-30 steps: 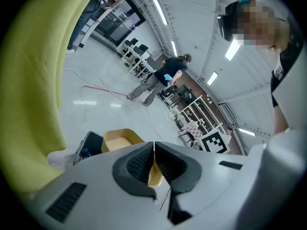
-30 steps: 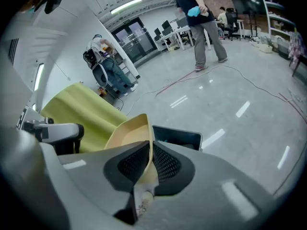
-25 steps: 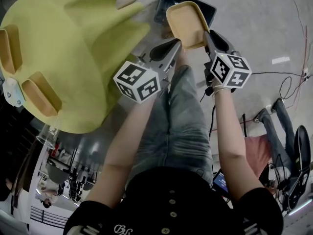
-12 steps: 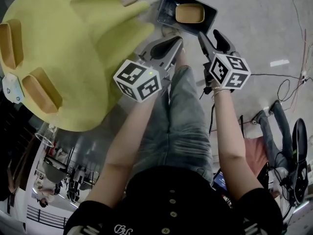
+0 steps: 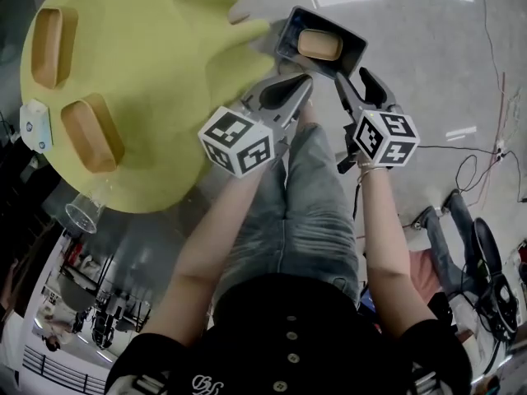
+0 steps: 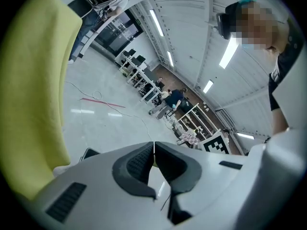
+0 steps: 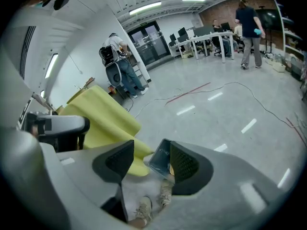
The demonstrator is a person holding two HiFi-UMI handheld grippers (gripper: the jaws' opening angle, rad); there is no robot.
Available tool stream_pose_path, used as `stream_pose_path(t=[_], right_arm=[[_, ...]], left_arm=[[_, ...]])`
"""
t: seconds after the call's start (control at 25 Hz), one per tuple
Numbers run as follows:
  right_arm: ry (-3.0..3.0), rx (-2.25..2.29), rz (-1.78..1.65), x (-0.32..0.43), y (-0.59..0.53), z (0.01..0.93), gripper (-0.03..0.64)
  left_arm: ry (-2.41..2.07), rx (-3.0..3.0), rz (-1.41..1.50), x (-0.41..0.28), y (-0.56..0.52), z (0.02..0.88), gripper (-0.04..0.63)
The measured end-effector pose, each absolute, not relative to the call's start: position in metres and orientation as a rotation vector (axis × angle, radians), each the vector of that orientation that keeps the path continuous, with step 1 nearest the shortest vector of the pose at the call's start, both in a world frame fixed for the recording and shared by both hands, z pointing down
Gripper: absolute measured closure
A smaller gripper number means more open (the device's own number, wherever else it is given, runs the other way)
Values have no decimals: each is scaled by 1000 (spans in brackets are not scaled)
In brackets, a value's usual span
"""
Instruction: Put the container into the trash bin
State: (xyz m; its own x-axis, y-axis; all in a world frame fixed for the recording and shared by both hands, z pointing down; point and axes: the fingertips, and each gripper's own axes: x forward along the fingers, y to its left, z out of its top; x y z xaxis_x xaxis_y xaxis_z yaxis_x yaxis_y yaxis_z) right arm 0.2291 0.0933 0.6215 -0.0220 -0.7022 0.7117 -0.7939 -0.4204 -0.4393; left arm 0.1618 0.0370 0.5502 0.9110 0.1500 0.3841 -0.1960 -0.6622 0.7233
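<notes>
Both forearms reach toward the trash bin [image 5: 290, 33]. Left gripper [image 5: 298, 85]: jaws closed, empty. Right gripper [image 5: 354, 79]: jaws apart, empty. The container [image 5: 319, 44] lies inside the trash bin; the right gripper view shows it mostly hidden behind one jaw.

Tan container [image 5: 319, 44], dark grey trash bin [image 5: 290, 30], yellow table cover [image 5: 156, 81], black-and-white square-patterned marker cubes [image 5: 236, 141], blue-grey jeans [image 5: 309, 212]

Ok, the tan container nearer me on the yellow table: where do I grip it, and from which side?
Probably pinch the rim of the tan container at its short end nearest the table edge, one jaw inside, one outside, coming down from above. It lies flat on the yellow table with its open mouth up, so the raised wall is the easiest hold.
</notes>
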Motion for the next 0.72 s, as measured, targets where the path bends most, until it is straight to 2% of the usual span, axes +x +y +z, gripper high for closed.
stream_pose_path(t=[0.52,0.72], right_arm=[[-1882,1936,1264,180,26,537,391],[-1969,1874,1174,154,0,499,454]], left_arm=[[-103,2301,284,129,-10,460,578],[-190,2320,200,97,-33,432,578]])
